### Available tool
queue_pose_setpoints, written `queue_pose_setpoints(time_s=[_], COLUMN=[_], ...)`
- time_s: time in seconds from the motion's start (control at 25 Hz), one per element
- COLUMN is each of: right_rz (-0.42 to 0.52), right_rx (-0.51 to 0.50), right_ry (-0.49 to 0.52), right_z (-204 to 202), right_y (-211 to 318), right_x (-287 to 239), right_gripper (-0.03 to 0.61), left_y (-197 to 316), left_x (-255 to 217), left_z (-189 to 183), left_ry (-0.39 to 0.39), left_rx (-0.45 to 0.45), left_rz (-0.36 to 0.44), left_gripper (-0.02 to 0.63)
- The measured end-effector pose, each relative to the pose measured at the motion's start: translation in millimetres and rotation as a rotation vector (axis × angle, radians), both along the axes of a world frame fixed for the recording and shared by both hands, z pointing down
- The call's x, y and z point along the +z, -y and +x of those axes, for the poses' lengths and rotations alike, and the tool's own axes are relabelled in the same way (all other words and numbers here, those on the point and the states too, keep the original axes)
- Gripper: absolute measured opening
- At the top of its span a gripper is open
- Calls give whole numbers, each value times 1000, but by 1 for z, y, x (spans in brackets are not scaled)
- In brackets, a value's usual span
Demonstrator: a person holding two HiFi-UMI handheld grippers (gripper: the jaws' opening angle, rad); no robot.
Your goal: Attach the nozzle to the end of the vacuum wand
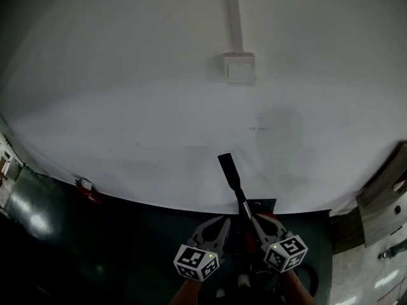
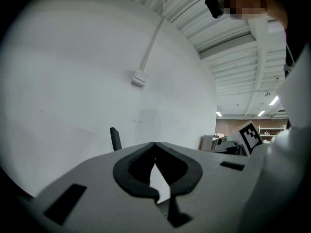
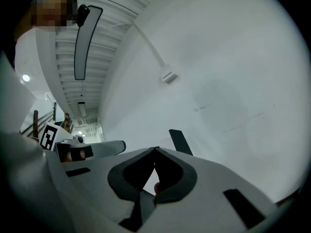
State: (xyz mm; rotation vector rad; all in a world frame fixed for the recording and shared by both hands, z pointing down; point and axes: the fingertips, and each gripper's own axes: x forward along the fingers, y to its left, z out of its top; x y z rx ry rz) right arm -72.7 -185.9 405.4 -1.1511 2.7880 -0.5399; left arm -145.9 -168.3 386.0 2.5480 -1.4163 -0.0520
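Clenched on nothing, left gripper (image 2: pixel 155 144) and right gripper (image 3: pixel 156 149) sit at 6 o'clock. Nozzle (image 1: pixel 230 173) stands upright at 12 o'clock beyond them; its lower joint is probably hidden. Grip low, then push straight along its axis.

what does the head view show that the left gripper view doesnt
Head view only: the dark floor, a small red thing at the foot of the wall, and the left gripper's marker cube.
Left gripper view only: the ceiling with strip lights, and the left gripper seen close, shut, tips meeting with nothing between.
Both: the white wall, the switch box, the black nozzle and the right gripper's marker cube.
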Motion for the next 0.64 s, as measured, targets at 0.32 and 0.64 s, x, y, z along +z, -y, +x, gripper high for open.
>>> queue_pose_setpoints(time_s=[0.32, 0.64], right_rz=[12, 14], right_rx=[0, 5], right_ry=[3, 4], right_z=[-1, 1], right_y=[-8, -8], right_x=[-4, -4], right_gripper=[17, 17], left_y=[-7, -7], left_x=[0, 4], left_z=[0, 0], left_ry=[-10, -9], left_rx=[-3, -6], left_rz=[-3, -17], left_gripper=[3, 4])
